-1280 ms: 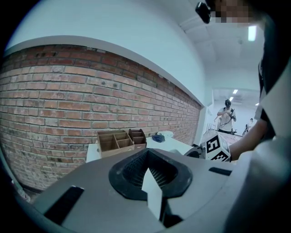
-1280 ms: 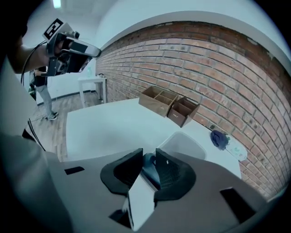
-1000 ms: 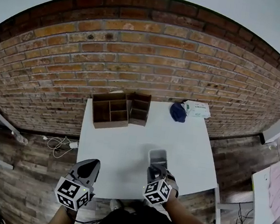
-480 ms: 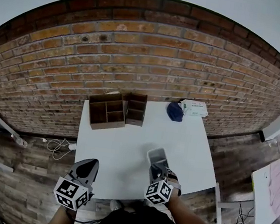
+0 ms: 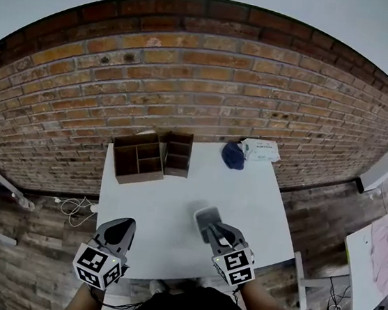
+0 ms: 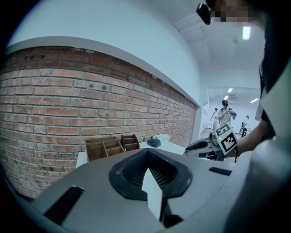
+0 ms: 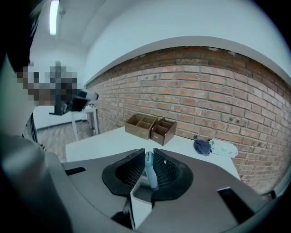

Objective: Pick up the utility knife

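Pale blue, the utility knife [image 7: 149, 172] is clamped between the pads of the right gripper [image 7: 147, 152], whose jaws have just been closing on it. It is held over the near part of the white table [image 5: 175, 197]. The left gripper [image 6: 146, 158] is held at the table's near left corner, its jaws together with nothing between them. Two wooden organisers [image 5: 137, 159] are set at the far edge.
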### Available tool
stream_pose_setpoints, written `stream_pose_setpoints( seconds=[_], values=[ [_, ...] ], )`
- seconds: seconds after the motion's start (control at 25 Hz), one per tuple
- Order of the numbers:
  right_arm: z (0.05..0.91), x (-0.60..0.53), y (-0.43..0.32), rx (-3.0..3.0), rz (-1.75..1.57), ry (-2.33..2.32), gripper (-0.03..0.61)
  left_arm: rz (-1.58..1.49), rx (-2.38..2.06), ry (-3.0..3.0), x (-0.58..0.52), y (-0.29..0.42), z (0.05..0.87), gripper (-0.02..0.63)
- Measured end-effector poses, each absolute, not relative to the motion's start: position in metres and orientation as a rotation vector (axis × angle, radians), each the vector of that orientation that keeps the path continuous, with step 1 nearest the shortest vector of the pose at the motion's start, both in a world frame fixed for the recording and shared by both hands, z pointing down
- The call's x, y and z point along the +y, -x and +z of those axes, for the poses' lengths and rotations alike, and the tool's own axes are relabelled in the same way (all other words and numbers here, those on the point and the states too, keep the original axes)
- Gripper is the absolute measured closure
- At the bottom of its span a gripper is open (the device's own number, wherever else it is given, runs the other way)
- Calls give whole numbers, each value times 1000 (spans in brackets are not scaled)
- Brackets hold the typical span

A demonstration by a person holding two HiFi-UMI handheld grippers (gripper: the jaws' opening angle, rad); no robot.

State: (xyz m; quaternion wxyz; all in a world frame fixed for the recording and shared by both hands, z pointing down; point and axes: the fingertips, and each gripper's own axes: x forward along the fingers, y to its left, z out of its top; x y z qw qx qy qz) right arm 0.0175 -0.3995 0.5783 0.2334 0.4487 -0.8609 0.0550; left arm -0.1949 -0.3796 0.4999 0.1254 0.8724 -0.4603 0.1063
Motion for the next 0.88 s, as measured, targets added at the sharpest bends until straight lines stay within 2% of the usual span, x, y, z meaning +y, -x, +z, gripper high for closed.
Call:
stream_pose_setpoints(
  seconds=[0.2,0.56,0.88],
  values=[
    [524,-405,-41,-2557,234,-1352,520,316,-1307,-2574,-385,171,495,623],
    [417,-384,-83,-2797,51,-1439,520,277,-1306,-2634,-396,121,467,623],
    [388,-389,-124,-2882,1,-1394,520,270,-1386,-2630,-402,83,452,623]
  ],
)
